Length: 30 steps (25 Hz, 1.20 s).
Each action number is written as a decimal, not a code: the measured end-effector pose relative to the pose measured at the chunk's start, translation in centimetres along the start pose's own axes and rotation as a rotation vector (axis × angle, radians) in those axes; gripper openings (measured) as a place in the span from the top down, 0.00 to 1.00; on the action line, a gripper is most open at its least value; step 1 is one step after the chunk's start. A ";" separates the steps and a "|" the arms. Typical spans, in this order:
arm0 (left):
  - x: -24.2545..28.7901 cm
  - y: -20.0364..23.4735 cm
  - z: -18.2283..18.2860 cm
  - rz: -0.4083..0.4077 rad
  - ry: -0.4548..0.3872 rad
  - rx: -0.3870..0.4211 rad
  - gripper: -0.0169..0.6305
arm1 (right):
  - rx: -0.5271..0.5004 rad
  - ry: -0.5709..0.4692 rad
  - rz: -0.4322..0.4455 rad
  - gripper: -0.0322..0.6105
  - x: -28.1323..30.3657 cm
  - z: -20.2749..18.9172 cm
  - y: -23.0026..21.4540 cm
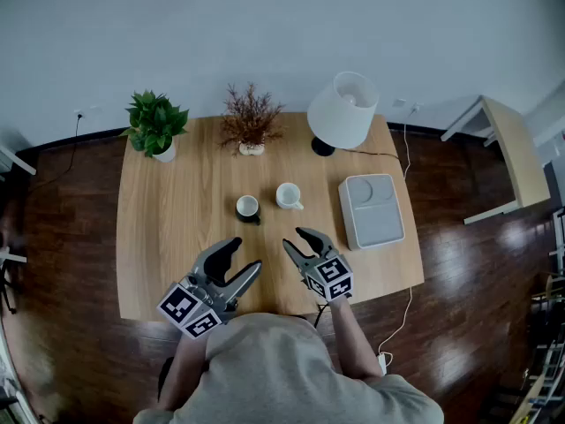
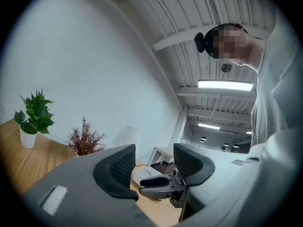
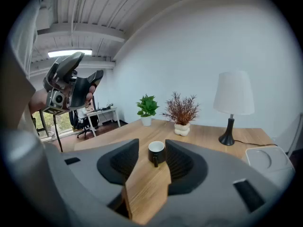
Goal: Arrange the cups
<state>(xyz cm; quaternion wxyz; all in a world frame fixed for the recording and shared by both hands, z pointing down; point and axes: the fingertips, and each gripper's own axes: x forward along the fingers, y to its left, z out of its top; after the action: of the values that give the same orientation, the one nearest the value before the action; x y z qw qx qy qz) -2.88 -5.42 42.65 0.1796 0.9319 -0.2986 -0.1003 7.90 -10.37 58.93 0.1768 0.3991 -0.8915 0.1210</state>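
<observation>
Pale wooden table (image 1: 168, 228), with a grey rectangular tray (image 1: 381, 230) at its right side. Two cups stand near the middle, just beside each other but apart: a white ceramic cup (image 1: 288, 196) on the right and a black ceramic cup with a white inside (image 1: 248, 207) on the left.

Right gripper (image 1: 293, 238): jaws spread, nothing pinched, angled up and leftward. In its own view the black cup sits dead ahead, framed in the gap but well beyond the pads, handle turned back toward it.

Left gripper (image 1: 247, 253): jaws spread, empty, aimed off across the table; neither cup shows in its view.

Judgement: the right gripper is the one lined up, so a straight advance reaches the black cup. The white cup is probably hidden behind its right jaw.
</observation>
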 end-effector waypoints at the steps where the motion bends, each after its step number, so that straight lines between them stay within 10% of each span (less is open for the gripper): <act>1: 0.0 0.0 -0.1 0.005 0.003 0.001 0.60 | -0.003 0.012 0.002 0.65 0.4 -0.4 -0.3; 30: -0.1 0.6 -2.3 0.033 0.057 -0.028 0.47 | -0.122 0.389 -0.075 0.65 9.3 -10.1 -12.7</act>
<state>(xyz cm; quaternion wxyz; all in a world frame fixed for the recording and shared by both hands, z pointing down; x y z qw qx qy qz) -2.58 -5.21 44.96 0.2028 0.9267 -0.3074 -0.0748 13.94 -21.24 72.88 0.3739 0.3898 -0.8307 0.1349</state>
